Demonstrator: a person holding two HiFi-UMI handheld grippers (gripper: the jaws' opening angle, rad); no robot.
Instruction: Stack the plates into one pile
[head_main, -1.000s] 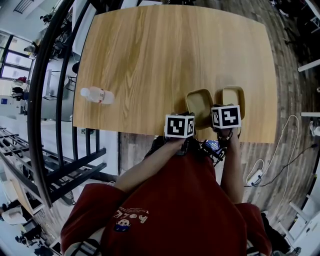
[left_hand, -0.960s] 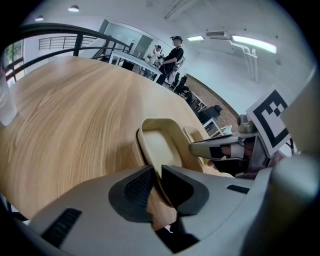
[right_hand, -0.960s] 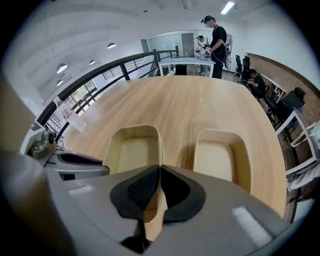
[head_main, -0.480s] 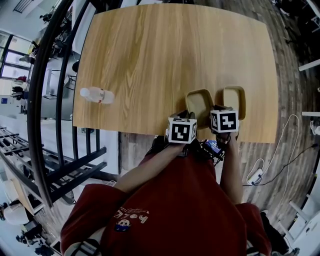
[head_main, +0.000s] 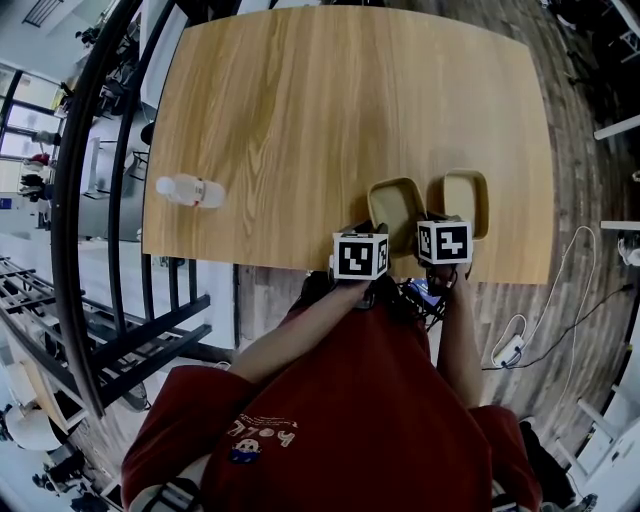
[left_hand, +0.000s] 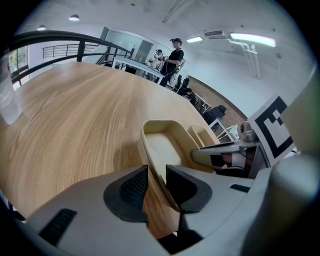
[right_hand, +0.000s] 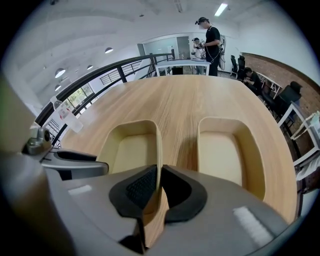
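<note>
Two cream rectangular plates lie side by side near the table's front edge: the left plate (head_main: 397, 205) (left_hand: 162, 147) (right_hand: 130, 150) and the right plate (head_main: 466, 200) (left_hand: 202, 136) (right_hand: 225, 152). My left gripper (head_main: 372, 230) (left_hand: 157, 187) straddles the left plate's left rim. Its jaws are opening, and a gap shows beside the rim. My right gripper (head_main: 432, 216) (right_hand: 159, 187) straddles the same plate's right rim. Its jaws are opening too, with the thin rim still between the pads. The left plate rests on the wood.
A clear plastic bottle (head_main: 192, 190) lies at the left edge of the wooden table (head_main: 330, 100). A black railing (head_main: 90, 200) runs past the table's left side. People stand far off beyond the table (right_hand: 210, 35). A cable lies on the floor (head_main: 560, 300) to the right.
Both grippers have stayed at the near end of the left plate, shifting only slightly. The two plates and the bottle lie where they did.
</note>
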